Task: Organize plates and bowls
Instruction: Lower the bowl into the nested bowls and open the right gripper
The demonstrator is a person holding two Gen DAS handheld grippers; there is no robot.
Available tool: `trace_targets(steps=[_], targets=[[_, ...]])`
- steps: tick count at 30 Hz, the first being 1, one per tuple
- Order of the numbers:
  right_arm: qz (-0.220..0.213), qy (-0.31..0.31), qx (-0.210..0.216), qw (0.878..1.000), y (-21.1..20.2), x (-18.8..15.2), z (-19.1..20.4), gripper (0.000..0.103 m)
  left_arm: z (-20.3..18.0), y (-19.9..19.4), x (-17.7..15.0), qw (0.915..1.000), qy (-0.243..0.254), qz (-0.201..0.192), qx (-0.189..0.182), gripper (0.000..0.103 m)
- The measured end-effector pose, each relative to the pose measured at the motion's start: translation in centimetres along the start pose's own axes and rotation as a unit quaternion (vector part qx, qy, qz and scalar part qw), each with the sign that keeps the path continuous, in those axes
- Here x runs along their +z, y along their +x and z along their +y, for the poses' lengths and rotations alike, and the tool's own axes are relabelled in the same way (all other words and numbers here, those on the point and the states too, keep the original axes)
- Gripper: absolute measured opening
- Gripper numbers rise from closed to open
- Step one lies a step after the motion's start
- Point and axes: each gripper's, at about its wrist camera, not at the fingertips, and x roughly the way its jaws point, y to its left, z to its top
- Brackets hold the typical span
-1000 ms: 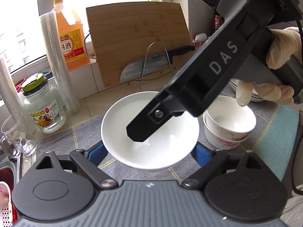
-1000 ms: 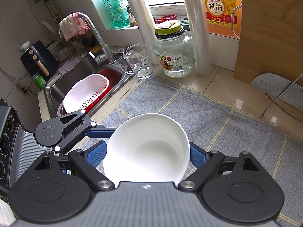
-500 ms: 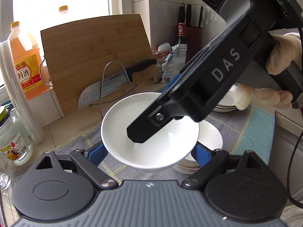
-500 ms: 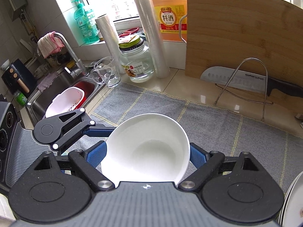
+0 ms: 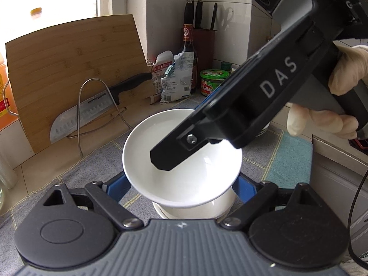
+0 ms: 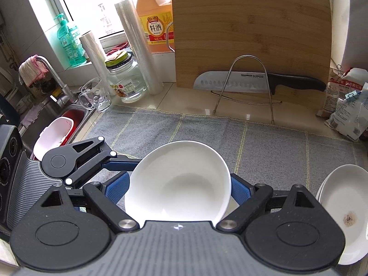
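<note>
A white bowl [image 5: 184, 179] is held between both grippers, just above a stack of white bowls [image 5: 191, 209] on the grey mat. My left gripper [image 5: 181, 184] is shut on the bowl's sides with its blue pads. My right gripper [image 6: 178, 188] is also shut on the same bowl [image 6: 179, 184], and its black body [image 5: 253, 105] crosses over the bowl in the left wrist view. A stack of white plates [image 6: 342, 211], the top one stained, lies at the right in the right wrist view.
A bamboo cutting board [image 6: 250, 34], a knife [image 6: 253, 80] on a wire stand, a glass jar [image 6: 124, 80], a glass mug [image 6: 94, 95] and oil bottle [image 6: 156, 18] line the back. The sink [image 6: 57, 124] is left. Packets [image 5: 172, 78] and a knife block [image 5: 202, 34] stand at the back right.
Both grippers have carried the bowl to the right along the counter, from beside the stacked bowls to right above them. The plate stack has come into the right wrist view.
</note>
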Motion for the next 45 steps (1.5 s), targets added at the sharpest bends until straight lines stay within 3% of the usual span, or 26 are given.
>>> trace_targets(steps=[8,45], targets=[[0.011,0.014,-0.010,1.000,0.7,-1.2,-1.2,0.095,-0.3,1.8,-0.5,0.9998,-0.007,0.014,-0.014,0.093],[0.031,0.010,-0.011,0.999,3.2,-2.4,-2.5,0.095,-0.7,3.2,-0.7,0.9991,-0.002,0.041,-0.006,0.093]])
